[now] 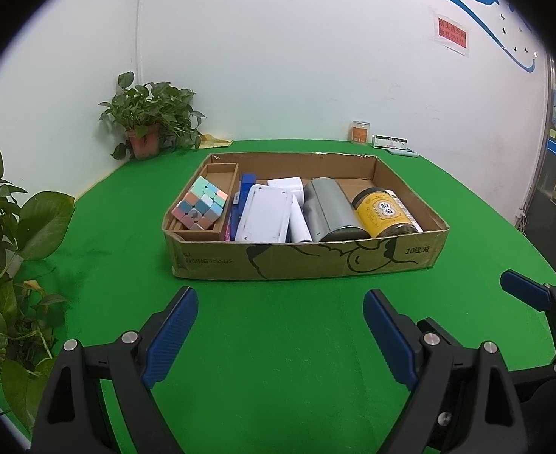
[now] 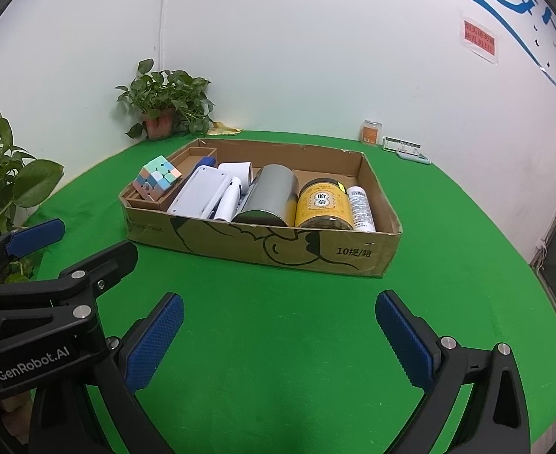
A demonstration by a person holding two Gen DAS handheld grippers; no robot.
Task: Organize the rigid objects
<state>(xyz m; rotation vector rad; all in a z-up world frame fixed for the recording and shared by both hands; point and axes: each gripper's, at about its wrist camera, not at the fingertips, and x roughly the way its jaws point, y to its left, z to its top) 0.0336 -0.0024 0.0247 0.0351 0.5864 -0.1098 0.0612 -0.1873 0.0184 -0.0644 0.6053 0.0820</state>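
A shallow cardboard box [image 1: 308, 261] [image 2: 263, 246] sits mid-table on green cloth. In it lie a pastel puzzle cube [image 1: 200, 204] [image 2: 157, 179] in a small inner tray, a white flat case [image 1: 264, 213] [image 2: 200, 195], a grey cylinder [image 1: 331, 208] [image 2: 272, 195], a yellow-labelled jar [image 1: 384, 213] [image 2: 323, 206] and a white bottle [image 2: 361, 208]. My left gripper [image 1: 280, 314] hovers in front of the box, open and empty. My right gripper [image 2: 280, 317] hangs beside it to the right, also open with nothing between its fingers. Each gripper shows at the edge of the other's view.
Potted plants stand at the back left [image 1: 147, 121] [image 2: 168, 108] and at the near left edge [image 1: 5, 249]. A small orange jar [image 1: 360, 132] and a flat box [image 1: 391, 143] sit by the back wall. Green cloth [image 1: 278, 340] lies between grippers and box.
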